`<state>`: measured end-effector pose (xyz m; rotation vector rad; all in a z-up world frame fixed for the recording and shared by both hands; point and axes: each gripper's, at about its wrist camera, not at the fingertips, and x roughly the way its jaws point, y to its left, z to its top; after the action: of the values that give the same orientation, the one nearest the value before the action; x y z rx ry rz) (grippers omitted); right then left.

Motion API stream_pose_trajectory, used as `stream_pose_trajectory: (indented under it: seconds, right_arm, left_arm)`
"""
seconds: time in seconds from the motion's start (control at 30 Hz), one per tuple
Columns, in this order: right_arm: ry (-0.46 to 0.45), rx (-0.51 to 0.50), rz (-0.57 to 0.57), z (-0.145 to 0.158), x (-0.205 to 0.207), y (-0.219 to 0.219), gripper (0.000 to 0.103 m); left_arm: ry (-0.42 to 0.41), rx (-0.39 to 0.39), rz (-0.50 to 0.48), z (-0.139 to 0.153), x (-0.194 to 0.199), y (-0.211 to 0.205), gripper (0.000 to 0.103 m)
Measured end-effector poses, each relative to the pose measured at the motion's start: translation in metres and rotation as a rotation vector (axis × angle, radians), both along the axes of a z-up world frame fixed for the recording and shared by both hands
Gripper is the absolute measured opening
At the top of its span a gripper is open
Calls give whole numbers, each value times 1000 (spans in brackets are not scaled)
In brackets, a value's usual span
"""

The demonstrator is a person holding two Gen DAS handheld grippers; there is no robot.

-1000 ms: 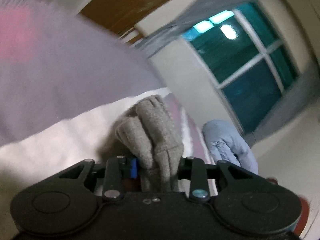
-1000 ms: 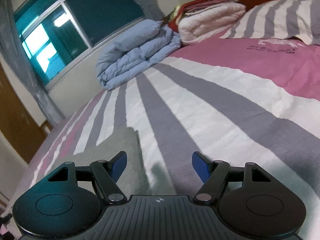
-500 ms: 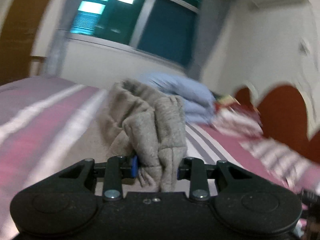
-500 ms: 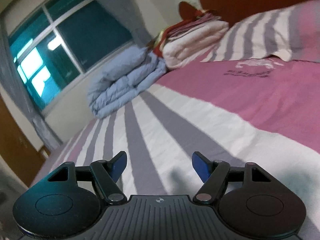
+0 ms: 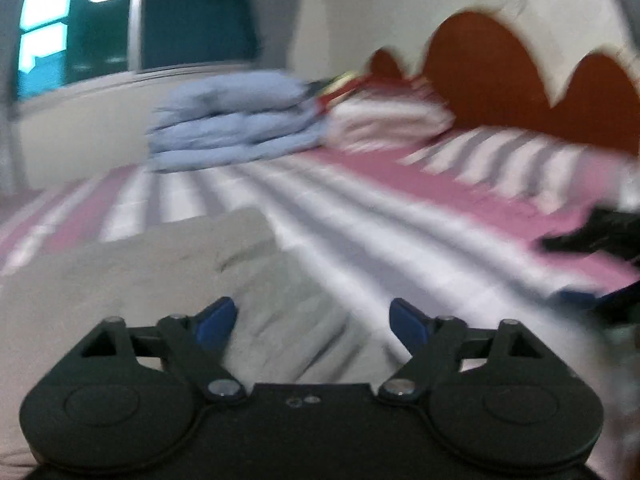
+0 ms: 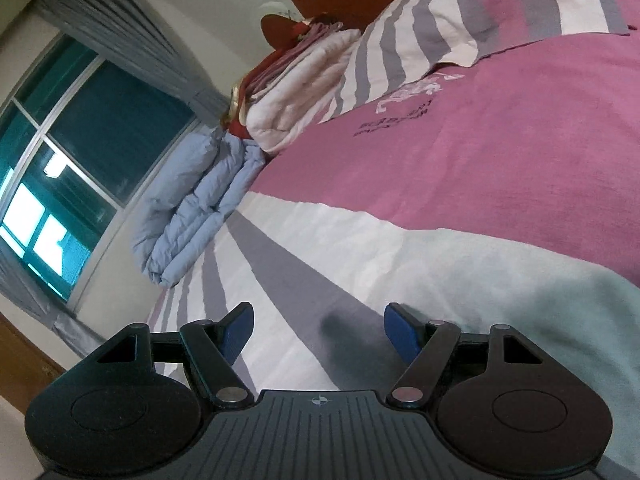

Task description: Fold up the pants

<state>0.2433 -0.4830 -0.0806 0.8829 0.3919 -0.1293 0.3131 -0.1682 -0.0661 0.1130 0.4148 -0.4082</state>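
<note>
both the left gripper (image 5: 312,326) and right gripper (image 6: 318,330) gape wide and empty, soft grey pants (image 5: 132,276) lying bunched on the striped bed (image 5: 360,224), folding seemingly unfinished.

My left hand-held gripper (image 5: 312,322) is black with blue fingertip pads (image 5: 214,322); my right hand-held gripper (image 6: 318,332) matches. The pants (image 5: 132,276) are plain grey. The bedspread (image 6: 500,168) is pink with white and grey stripes. The far folded duvet (image 6: 200,200) is pale blue. The headboard (image 5: 492,60) is reddish-brown.
</note>
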Motion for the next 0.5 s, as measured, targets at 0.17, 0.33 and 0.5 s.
stream_pose_trajectory:
  seconds: [0.17, 0.33, 0.5]
  right_arm:
    - [-12, -1, 19, 0, -6, 5, 72]
    - [-51, 11, 143, 9, 1, 26, 72]
    - [-90, 79, 365, 18, 13, 72, 72]
  left_arm:
    - [-5, -56, 62, 16, -7, 32, 64]
    - [-59, -42, 214, 32, -29, 123, 68]
    - [-23, -58, 432, 24, -41, 227, 73]
